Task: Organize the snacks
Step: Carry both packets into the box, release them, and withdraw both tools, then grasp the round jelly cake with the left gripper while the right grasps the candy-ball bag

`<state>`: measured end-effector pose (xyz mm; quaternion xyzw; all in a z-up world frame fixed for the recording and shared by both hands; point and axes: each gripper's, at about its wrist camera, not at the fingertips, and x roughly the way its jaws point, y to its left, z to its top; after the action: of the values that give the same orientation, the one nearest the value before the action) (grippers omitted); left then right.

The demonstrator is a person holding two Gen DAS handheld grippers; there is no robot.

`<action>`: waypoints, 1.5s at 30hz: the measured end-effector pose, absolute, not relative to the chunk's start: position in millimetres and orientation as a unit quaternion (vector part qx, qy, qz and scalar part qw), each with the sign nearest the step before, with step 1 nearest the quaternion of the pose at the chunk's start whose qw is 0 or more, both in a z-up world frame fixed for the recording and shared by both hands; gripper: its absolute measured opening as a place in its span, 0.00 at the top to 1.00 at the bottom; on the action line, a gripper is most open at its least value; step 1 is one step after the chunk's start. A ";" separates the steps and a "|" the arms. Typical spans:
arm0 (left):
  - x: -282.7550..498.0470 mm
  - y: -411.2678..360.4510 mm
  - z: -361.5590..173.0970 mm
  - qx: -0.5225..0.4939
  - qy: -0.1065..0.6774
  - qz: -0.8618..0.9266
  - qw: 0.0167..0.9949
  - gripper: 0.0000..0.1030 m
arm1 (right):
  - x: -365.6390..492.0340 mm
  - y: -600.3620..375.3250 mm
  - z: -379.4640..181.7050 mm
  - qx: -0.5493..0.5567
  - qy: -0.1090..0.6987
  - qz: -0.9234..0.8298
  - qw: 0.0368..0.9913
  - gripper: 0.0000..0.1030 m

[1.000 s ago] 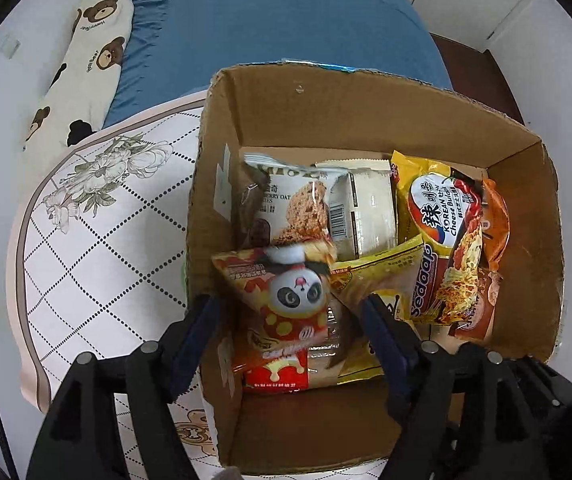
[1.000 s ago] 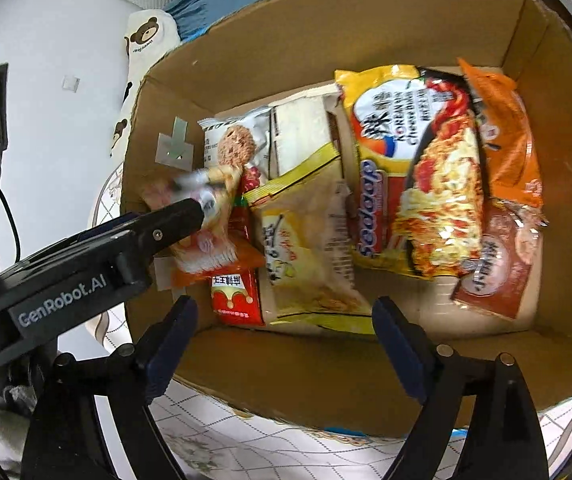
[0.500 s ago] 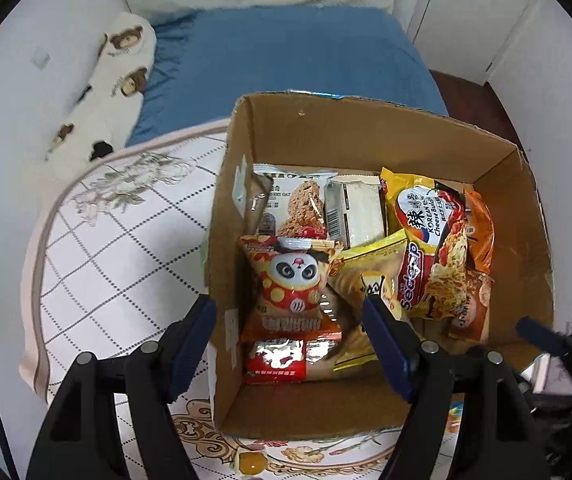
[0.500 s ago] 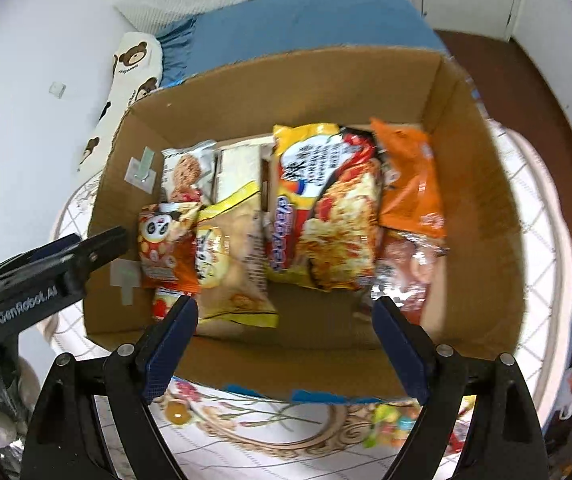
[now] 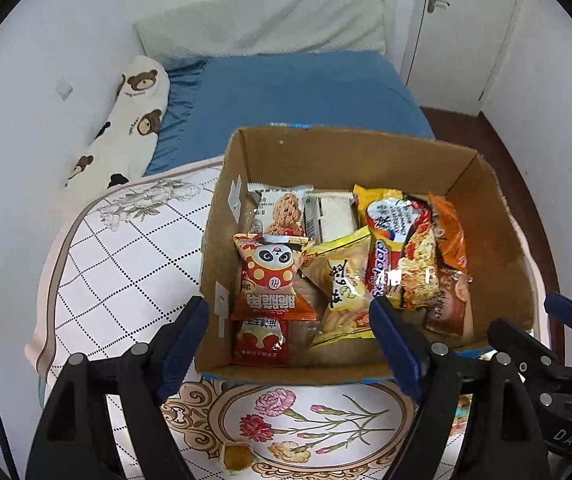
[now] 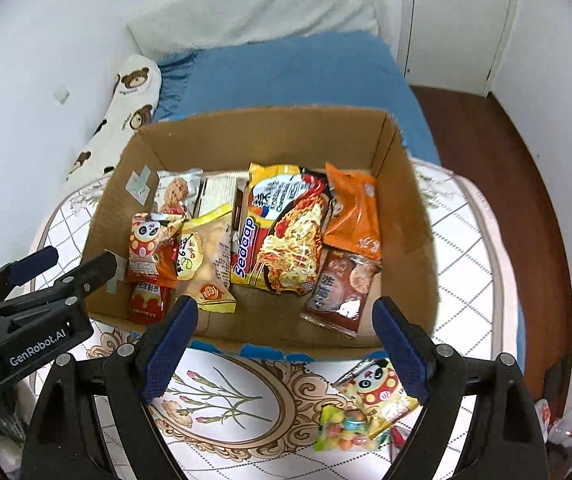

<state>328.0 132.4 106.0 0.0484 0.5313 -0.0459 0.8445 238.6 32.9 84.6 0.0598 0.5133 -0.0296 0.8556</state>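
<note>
The left gripper [image 5: 288, 336] has its blue-padded fingers [image 5: 183, 332] spreading wider with nothing between them, hovering over the near wall of the cardboard box [image 5: 326, 156]; the right gripper [image 6: 286, 332] is released too, fingers [image 6: 169, 340] wide and empty above the same near wall.

Just beyond the left fingers the red panda snack packet [image 5: 269, 276] lies in the box's near-left corner, long axis running near to far, panda face at the far end, Korean lettering upside down at the near end; it overlaps a red sachet [image 5: 261, 338] nearer still; beside it on the right lies a yellow packet [image 5: 342, 280], then the noodle pack reading "Sedaap" [image 5: 400, 248], long axis near to far, then an orange packet [image 5: 448, 232] and a brown one [image 5: 448, 304]; an oat biscuit packet [image 5: 281, 210] lies at the far left.

The box sits on a floral quilted cover [image 5: 117, 248]; outside its near-right corner lie a pale panda packet [image 6: 378, 392] and a candy bag [image 6: 346, 428]; the left gripper's body reads "GenRobot.AI"; open cover remains left of the box.
</note>
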 end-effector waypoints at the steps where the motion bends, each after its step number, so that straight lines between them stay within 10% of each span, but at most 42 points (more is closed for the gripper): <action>1: 323.4 132.7 111.0 0.045 0.525 -0.045 0.848 0.21 | 232.6 31.8 90.0 0.059 0.508 -0.030 0.859 0.12; 15: 242.9 146.0 153.8 0.030 0.461 -0.044 0.886 0.21 | 158.8 14.2 124.1 0.089 0.475 -0.024 0.875 0.12; 32: 180.7 234.3 -27.6 0.011 0.640 0.078 0.764 0.21 | 132.7 -45.2 -98.4 0.172 0.647 -0.093 0.737 0.24; 41: 162.7 253.9 -48.4 0.000 0.665 0.094 0.741 0.21 | 112.0 13.0 -106.2 0.279 0.673 0.033 0.685 0.24; 45: 165.8 259.7 -46.0 0.005 0.662 0.092 0.744 0.21 | 111.2 34.3 -80.3 0.163 0.659 0.052 0.733 0.15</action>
<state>165.8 259.7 -46.0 0.0045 0.6622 0.0925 0.7435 111.2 34.3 -80.3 0.1632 0.6587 0.0516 0.7327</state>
